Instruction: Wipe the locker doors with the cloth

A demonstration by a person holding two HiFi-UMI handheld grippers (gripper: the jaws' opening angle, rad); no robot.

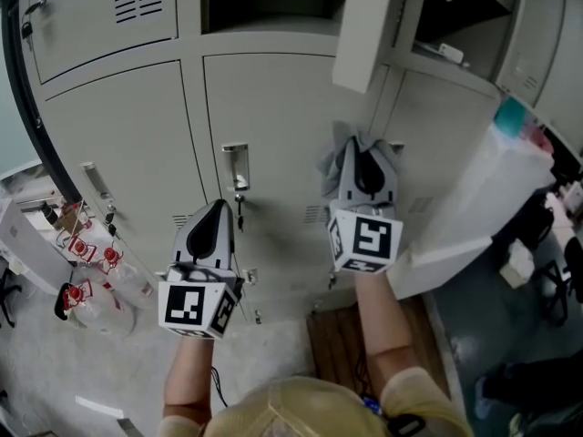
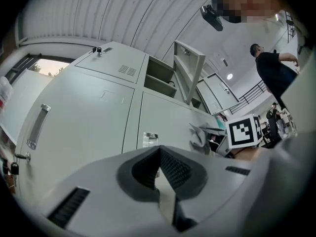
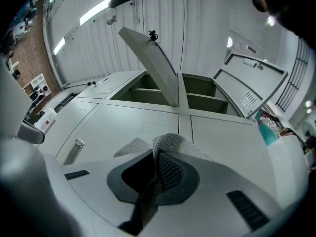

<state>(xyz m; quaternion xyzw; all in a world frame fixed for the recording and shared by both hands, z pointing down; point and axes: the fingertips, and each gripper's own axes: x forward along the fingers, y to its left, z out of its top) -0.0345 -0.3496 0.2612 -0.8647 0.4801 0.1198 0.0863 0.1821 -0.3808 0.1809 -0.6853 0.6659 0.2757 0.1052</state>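
A grey cloth is bunched between the jaws of my right gripper, which is shut on it and holds it against the seam between two lower locker doors. In the right gripper view the cloth sticks out past the closed fingertips of that gripper, over a pale grey door. My left gripper is shut and empty, a little lower and to the left, near the door's metal latch. Past the left gripper's jaws I see the latch and the cloth.
Two upper lockers stand open, one door swung out above my right gripper. Plastic bottles with red labels lie on the floor at the left. A white panel and a teal bottle are at the right. A person in black stands behind.
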